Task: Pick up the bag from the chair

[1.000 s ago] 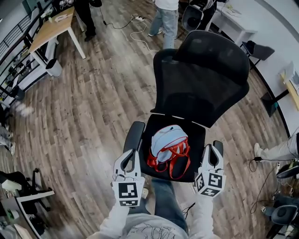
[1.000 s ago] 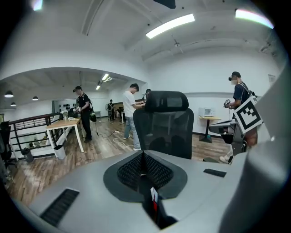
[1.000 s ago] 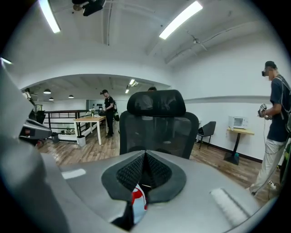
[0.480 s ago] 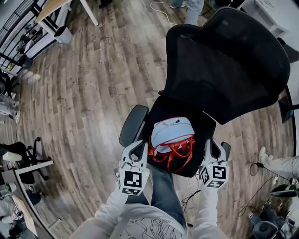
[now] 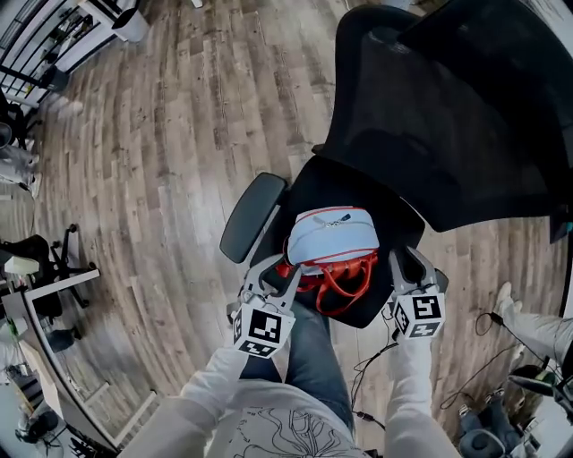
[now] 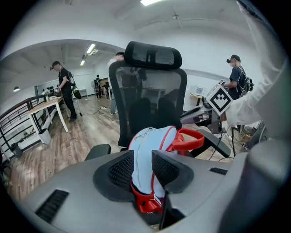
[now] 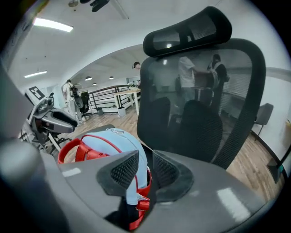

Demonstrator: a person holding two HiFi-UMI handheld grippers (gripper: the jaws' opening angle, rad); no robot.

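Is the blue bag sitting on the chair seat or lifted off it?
On the seat: the bag rests on the chair cushion, its red straps lying slack in front, nothing raising it.

Bright, even light from ceiling strip lamps (image 6: 150,2), strong fisheye bending with dark corners, slight blur toward edges

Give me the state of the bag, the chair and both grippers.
Light blue backpack with red straps: standing on the chair, not gripped.
Black mesh office chair: upright, holding the backpack.
Left gripper: open, jaws just been opening, backpack in line with the gap.
Right gripper: open, jaws just been opening, backpack in line with the gap.
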